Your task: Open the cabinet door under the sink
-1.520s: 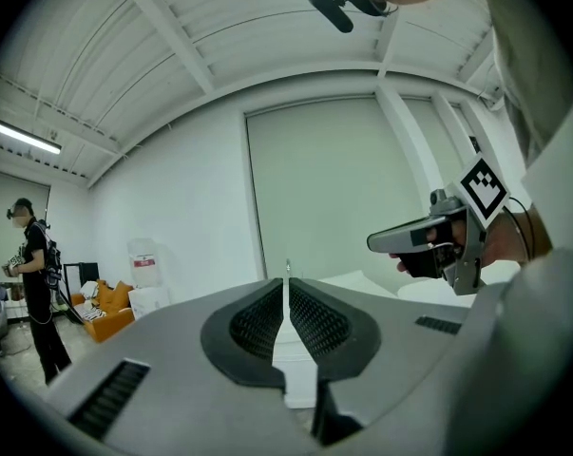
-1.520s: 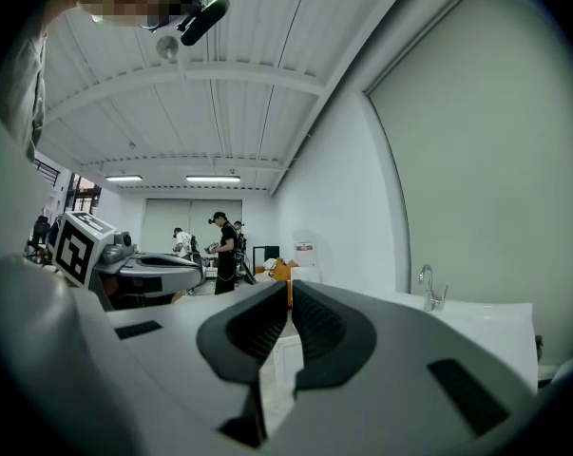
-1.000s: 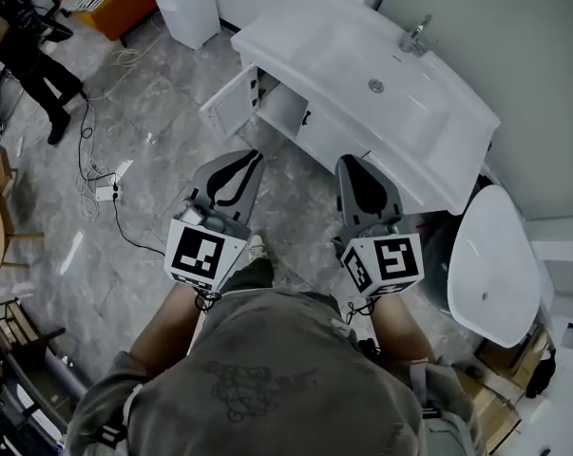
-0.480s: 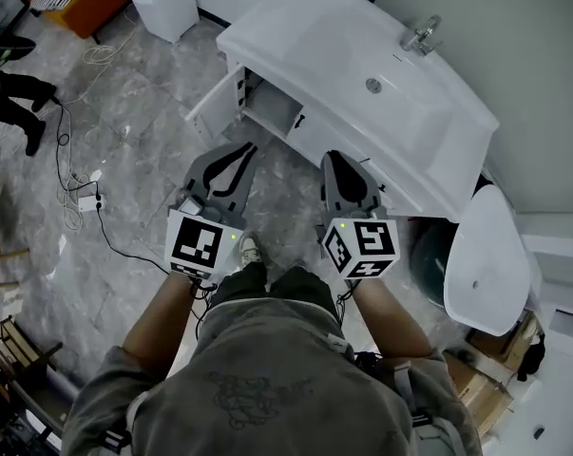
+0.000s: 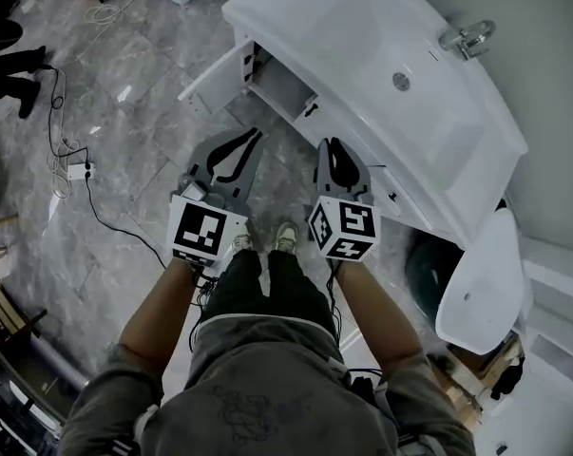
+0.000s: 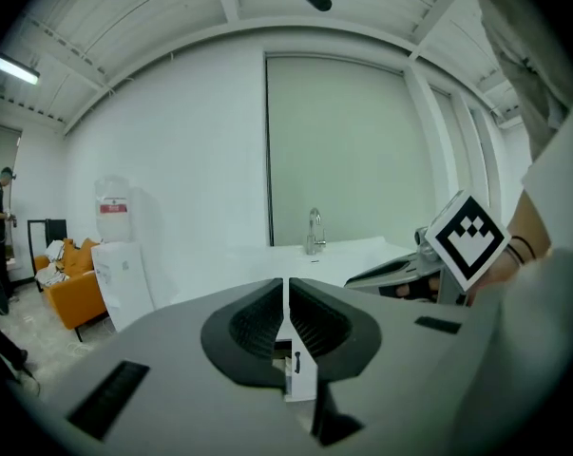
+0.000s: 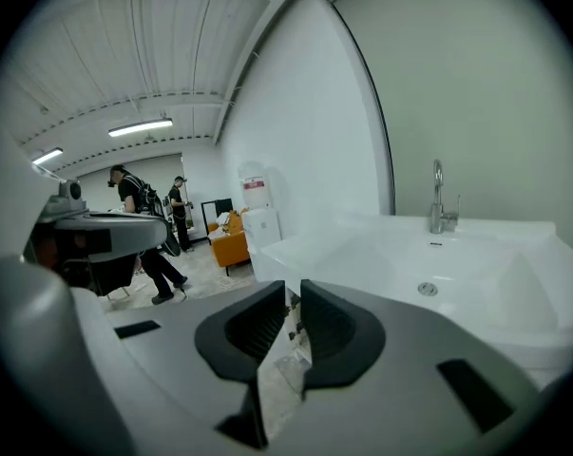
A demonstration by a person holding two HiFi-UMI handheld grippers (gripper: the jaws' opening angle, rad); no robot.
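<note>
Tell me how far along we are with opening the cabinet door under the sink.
Done: the white cabinet door under the white ceramic sink already stands swung out, with the compartment behind it exposed. In hand: nothing. The left hand-held gripper and the right hand-held gripper hang short of the cabinet, jaws together and empty. Left: only the neighbouring door with the black handle, which looks closed, if it counts.
</note>
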